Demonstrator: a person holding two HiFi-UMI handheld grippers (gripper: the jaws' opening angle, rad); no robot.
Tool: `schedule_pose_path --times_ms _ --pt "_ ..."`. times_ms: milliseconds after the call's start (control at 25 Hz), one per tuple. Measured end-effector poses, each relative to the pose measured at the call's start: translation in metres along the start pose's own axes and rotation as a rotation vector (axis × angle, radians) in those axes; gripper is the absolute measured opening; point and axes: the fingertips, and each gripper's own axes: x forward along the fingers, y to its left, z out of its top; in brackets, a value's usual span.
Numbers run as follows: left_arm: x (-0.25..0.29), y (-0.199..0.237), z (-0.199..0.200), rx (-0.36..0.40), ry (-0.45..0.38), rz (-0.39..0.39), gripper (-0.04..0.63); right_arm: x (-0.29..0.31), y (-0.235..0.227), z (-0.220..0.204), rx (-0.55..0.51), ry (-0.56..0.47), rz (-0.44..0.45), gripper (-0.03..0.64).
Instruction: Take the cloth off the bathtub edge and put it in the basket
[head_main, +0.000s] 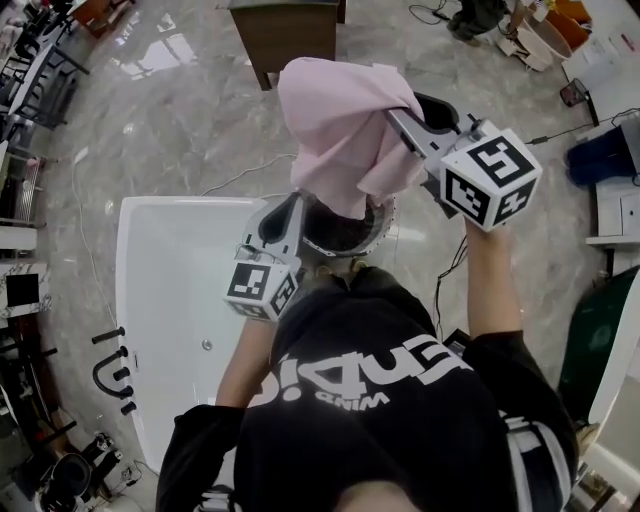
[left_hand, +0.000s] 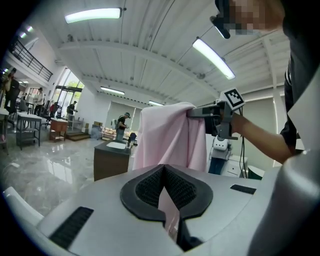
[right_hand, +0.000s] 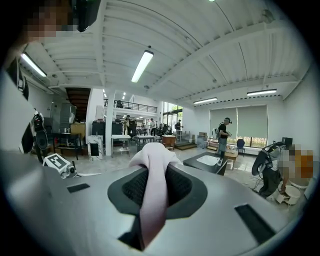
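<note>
The pink cloth (head_main: 340, 120) hangs in the air, held up high by my right gripper (head_main: 392, 115), which is shut on its top fold. In the right gripper view the cloth (right_hand: 152, 190) runs between the dark pads of the right gripper (right_hand: 150, 165). Lower down, my left gripper (head_main: 295, 205) meets the cloth's lower left edge; in the left gripper view its pads are together with a pink strip pinched in the left gripper (left_hand: 162, 172), and the rest of the cloth (left_hand: 170, 140) hangs ahead. The round dark basket (head_main: 382, 226) sits right under the cloth, mostly hidden. The white bathtub (head_main: 170, 290) lies to the left.
A brown cabinet (head_main: 285, 35) stands on the marble floor beyond the basket. Black tap fittings (head_main: 115, 370) line the tub's left side. A cable runs down past the person's right arm. Blue and white items (head_main: 605, 160) sit at the right. People stand far back in the hall.
</note>
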Motion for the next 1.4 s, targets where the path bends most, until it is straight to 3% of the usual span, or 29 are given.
schedule_pose_path --times_ms 320,760,1080,1400 --pt "0.034 -0.010 0.008 -0.004 0.009 0.006 0.012 0.006 -0.018 -0.015 0.038 0.016 0.045 0.063" --pt "0.067 -0.009 -0.004 -0.016 0.032 0.024 0.012 0.026 -0.033 -0.085 0.096 0.116 0.090 0.063" --pt "0.100 0.024 -0.059 -0.067 0.063 0.056 0.013 0.055 -0.017 -0.192 0.143 0.221 0.134 0.063" --pt "0.123 0.074 -0.175 -0.131 0.152 0.131 0.013 0.094 0.005 -0.349 0.245 0.365 0.172 0.063"
